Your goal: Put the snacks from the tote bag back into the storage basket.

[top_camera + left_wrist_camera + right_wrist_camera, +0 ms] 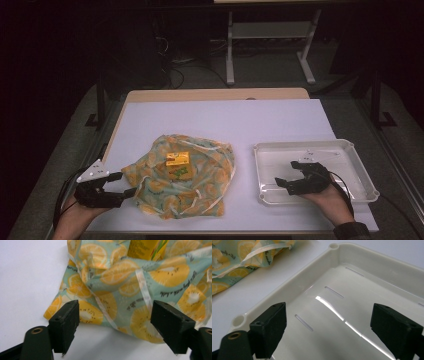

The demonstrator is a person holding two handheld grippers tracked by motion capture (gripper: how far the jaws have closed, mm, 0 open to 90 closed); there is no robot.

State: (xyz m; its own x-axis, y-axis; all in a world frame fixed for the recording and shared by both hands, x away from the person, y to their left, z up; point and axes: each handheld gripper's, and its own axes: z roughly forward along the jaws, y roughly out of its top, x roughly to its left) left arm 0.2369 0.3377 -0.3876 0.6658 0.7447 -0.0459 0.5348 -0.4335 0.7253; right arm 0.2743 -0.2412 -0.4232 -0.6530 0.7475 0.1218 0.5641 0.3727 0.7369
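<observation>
At the left of the table our left gripper [131,191] sits low, jaws apart and empty, with the near left corner of the cloth [182,175] just ahead of the fingertips. In the left gripper view that corner [75,312] lies between the two black jaws but neither pad presses on it, so nothing is held yet. We judge the step in hand to be taking hold of this corner. To do it well we slide the jaws a little further forward along the white mat [225,120], so that they straddle the folded edge and not just its tip, and we keep them low so that the lower pad goes under the fabric. The white ribbon [145,287] runs close to the far jaw; we take care to catch the cloth itself, not the ribbon alone, which could slip out.

In the middle, a small yellow box [177,158] rests on top of the cloth, so we lift slowly or it may tumble off.

At the right, our right gripper [281,184] hovers over the near left part of the empty white tray [350,146], jaws wide and holding nothing. We keep it there, clear of the cloth, ready to help.
</observation>
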